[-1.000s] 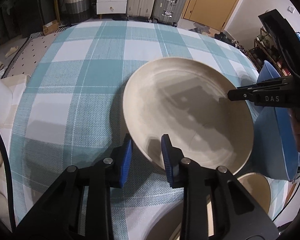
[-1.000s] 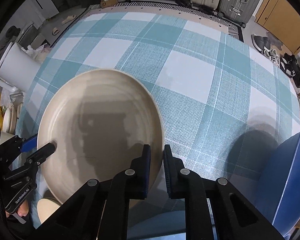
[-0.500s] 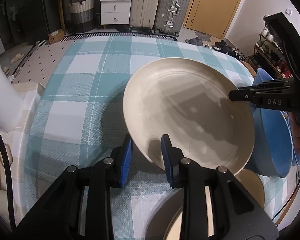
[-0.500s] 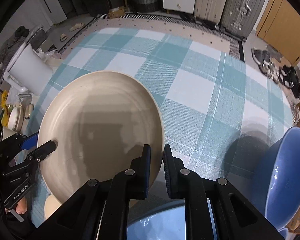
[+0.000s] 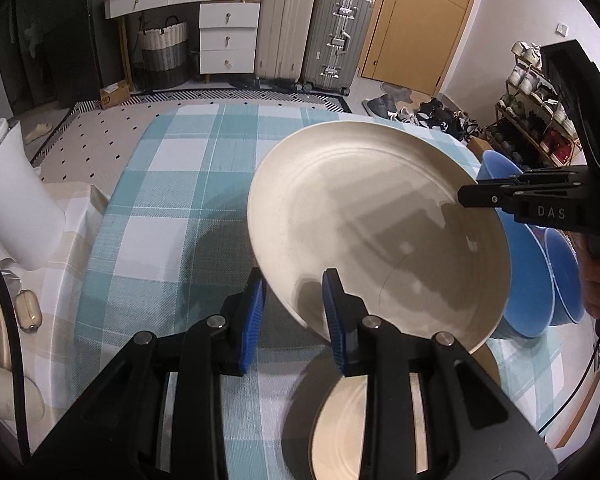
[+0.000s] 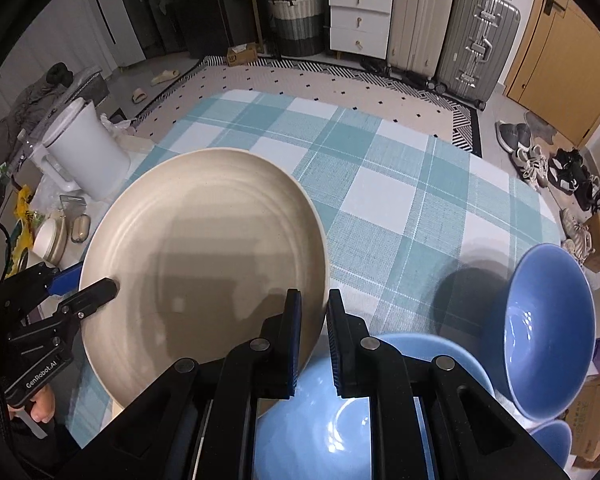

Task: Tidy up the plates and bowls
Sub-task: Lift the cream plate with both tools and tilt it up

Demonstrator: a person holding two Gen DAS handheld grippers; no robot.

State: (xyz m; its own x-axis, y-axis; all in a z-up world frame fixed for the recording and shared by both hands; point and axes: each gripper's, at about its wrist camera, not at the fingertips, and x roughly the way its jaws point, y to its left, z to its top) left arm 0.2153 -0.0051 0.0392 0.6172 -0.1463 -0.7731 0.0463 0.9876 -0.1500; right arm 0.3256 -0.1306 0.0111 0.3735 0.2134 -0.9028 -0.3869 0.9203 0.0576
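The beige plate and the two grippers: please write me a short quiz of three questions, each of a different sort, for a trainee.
1. True or false: only the left gripper grips the beige plate.
2. Multiple choice: What colour are the bowls beside the plate? A) green B) blue C) red
3. Fill in: Under the held plate, on the checked tablecloth, lies another beige ____.

Key:
1. False. The right gripper also has its fingers on the rim, on the opposite side.
2. B
3. plate
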